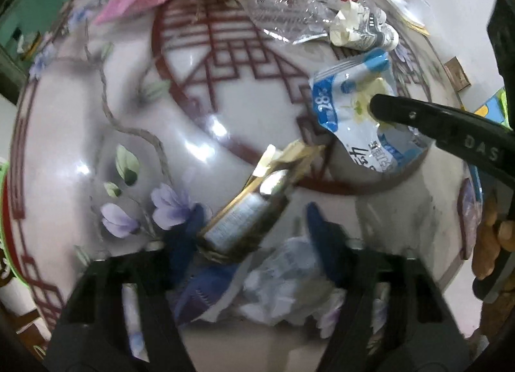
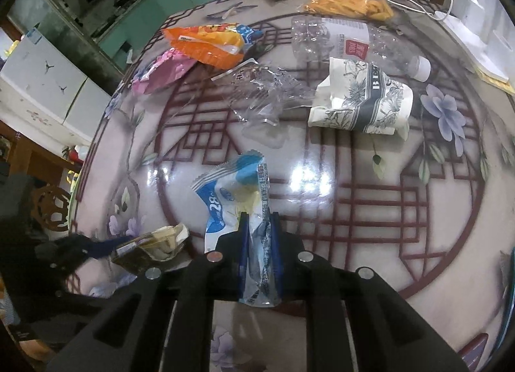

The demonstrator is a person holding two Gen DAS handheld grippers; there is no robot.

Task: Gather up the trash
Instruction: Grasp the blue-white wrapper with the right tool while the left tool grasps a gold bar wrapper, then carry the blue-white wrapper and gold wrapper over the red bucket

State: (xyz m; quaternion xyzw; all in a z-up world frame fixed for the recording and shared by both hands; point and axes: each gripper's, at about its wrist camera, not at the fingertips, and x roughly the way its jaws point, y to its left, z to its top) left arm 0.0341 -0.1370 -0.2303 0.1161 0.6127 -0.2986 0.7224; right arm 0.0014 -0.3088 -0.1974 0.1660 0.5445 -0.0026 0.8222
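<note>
Blue-and-white wrapper [image 2: 238, 208]: I have it pinched between my right gripper's [image 2: 260, 243] jaws; its crumpled tail hangs back between the fingers, its printed end fans out ahead of the tips over the table [image 2: 370, 211].
Right gripper, seen from the left wrist: its black finger [image 1: 418, 114] lies across the same wrapper [image 1: 360, 121], forward and to the right of my left jaws.
Brown carton [image 1: 244, 217]: a squashed little box with a torn cream flap, lying between my left gripper's [image 1: 254, 224] blue fingertips, touching the left one; the right tip stands clear of it, so the jaws read as spread, not clamped.
White crumpled wrap [image 1: 289, 285]: just behind the left fingertips, low in that view.
Ahead of the right jaws: clear crushed plastic [image 2: 267, 95], a flattened paper cup [image 2: 363, 101], a clear bottle [image 2: 347, 43].
Ahead and left: orange packet [image 2: 209, 43], pink packet [image 2: 164, 72].
Far edge: bag of yellow strips [image 2: 347, 2].
</note>
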